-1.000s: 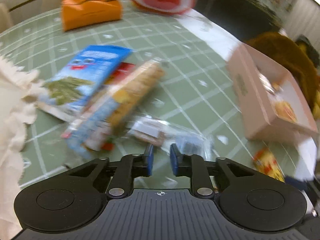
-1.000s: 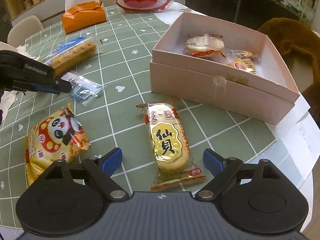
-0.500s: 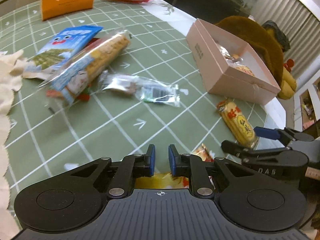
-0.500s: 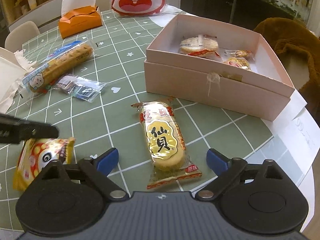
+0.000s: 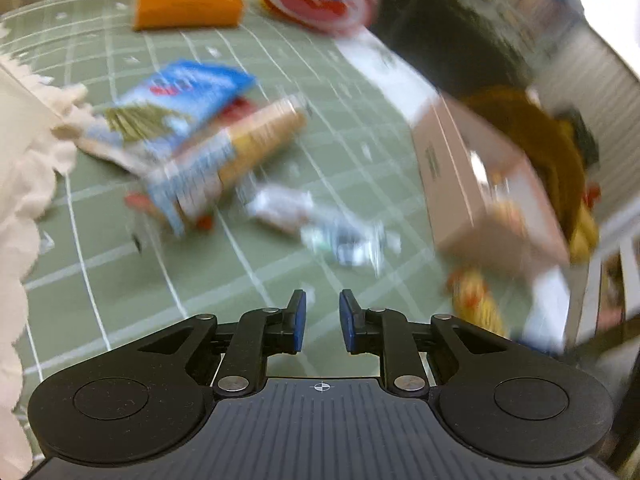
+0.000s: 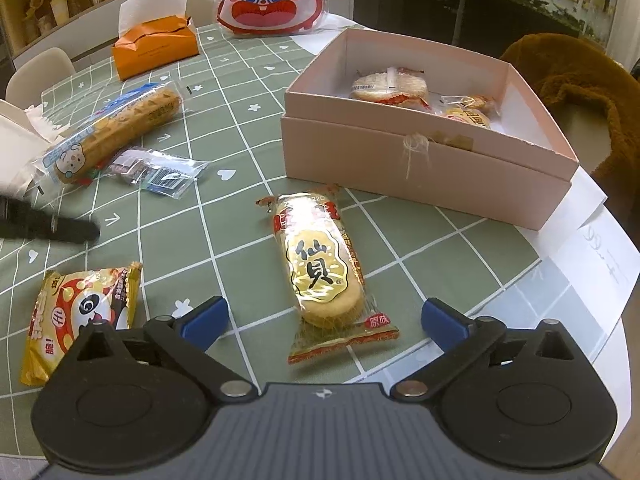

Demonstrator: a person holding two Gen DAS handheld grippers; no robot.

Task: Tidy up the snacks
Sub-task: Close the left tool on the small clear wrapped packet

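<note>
A gold rice cracker packet (image 6: pixel 320 272) lies on the green checked tablecloth between the fingers of my right gripper (image 6: pixel 324 314). Its jaws are opening and the pads stay clear of the packet. Behind it stands the open pink box (image 6: pixel 424 160) with several crackers inside. A panda snack packet (image 6: pixel 80 316) lies at the near left. My left gripper (image 5: pixel 322 312) hovers shut and empty over the cloth, short of a small clear packet (image 5: pixel 324 224) and a long biscuit pack (image 5: pixel 240 156). The left wrist view is blurred. One of its fingers (image 6: pixel 48 226) shows at the left edge.
An orange tissue box (image 6: pixel 154 50) and a rabbit-faced bag (image 6: pixel 272 0) stand at the far side. A blue snack bag (image 5: pixel 180 100) lies by white cloth (image 5: pixel 24 180). A brown plush (image 6: pixel 580 80) sits beyond the box; white paper (image 6: pixel 600 248) lies at the table's right edge.
My right gripper's jaws have spread wider around the gold cracker packet. The left gripper has swung from the panda packet back toward the snack pile and stayed shut.
</note>
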